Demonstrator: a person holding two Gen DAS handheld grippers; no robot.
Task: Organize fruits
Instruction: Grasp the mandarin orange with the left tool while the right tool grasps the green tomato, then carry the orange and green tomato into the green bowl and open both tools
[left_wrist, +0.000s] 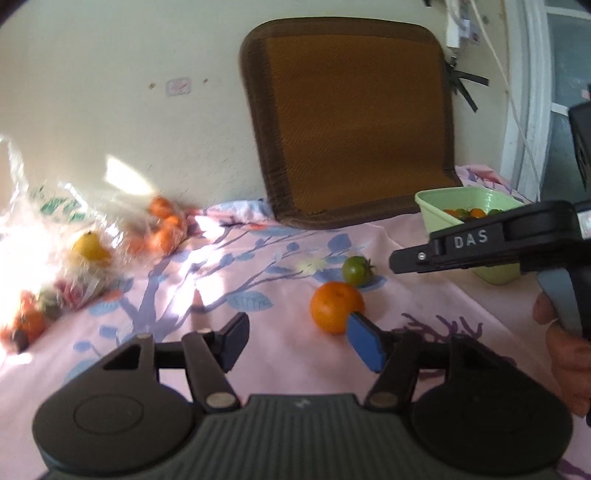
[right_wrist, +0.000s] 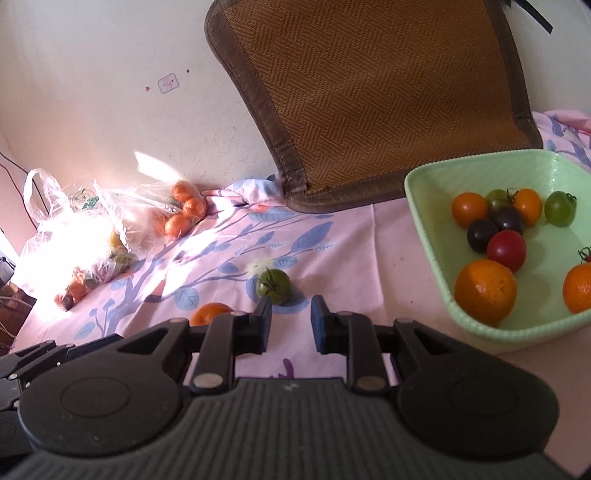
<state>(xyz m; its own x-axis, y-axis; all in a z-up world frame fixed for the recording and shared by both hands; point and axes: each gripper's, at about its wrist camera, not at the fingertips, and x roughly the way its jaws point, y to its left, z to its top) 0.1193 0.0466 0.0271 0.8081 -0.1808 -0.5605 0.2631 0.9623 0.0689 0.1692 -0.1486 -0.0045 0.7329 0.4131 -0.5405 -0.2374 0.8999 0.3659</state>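
An orange mandarin (left_wrist: 334, 306) and a green tomato (left_wrist: 356, 270) lie on the pink flowered cloth (left_wrist: 280, 258). My left gripper (left_wrist: 299, 341) is open and empty; its right blue pad (left_wrist: 364, 345) is just in front of the mandarin. My right gripper (right_wrist: 290, 325) is open and empty, just short of the green tomato (right_wrist: 274, 286), with the mandarin (right_wrist: 209, 313) to its left. It shows from the side in the left wrist view (left_wrist: 480, 245). A light green tray (right_wrist: 424, 192) at right holds several tomatoes and mandarins.
A clear plastic bag (right_wrist: 92, 229) with more mandarins and fruit lies at the left by the wall. A brown woven mat (right_wrist: 369, 92) leans on the wall behind the tray. The tray also shows in the left wrist view (left_wrist: 436, 201).
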